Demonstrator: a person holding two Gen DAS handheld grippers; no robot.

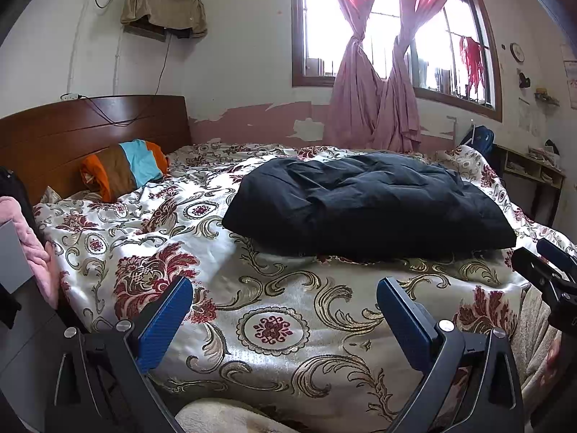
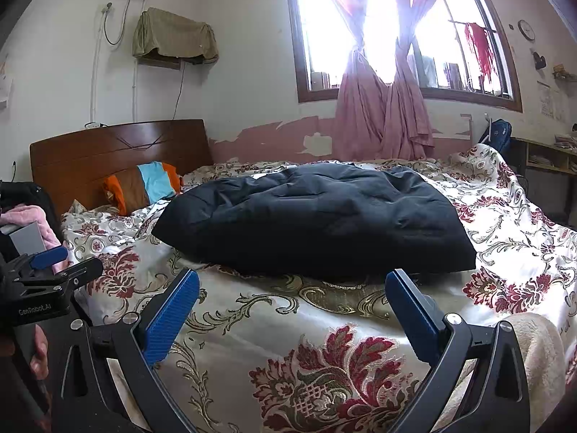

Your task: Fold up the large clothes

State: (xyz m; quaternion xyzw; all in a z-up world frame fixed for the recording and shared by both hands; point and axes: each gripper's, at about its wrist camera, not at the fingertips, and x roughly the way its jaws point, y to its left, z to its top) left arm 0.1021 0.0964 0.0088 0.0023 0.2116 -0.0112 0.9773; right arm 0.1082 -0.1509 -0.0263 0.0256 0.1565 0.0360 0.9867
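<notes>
We hold the left gripper (image 1: 285, 310) and right gripper (image 2: 292, 303) spread wide and empty at the bottom of each frame, the dark garment (image 2: 317, 220) lying mid-frame on the floral bedspread (image 2: 252, 324).

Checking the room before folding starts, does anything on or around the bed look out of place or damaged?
The dark garment lies bunched and rumpled on the floral bedspread, not spread flat. Paint is peeling off the wall under the window.
</notes>
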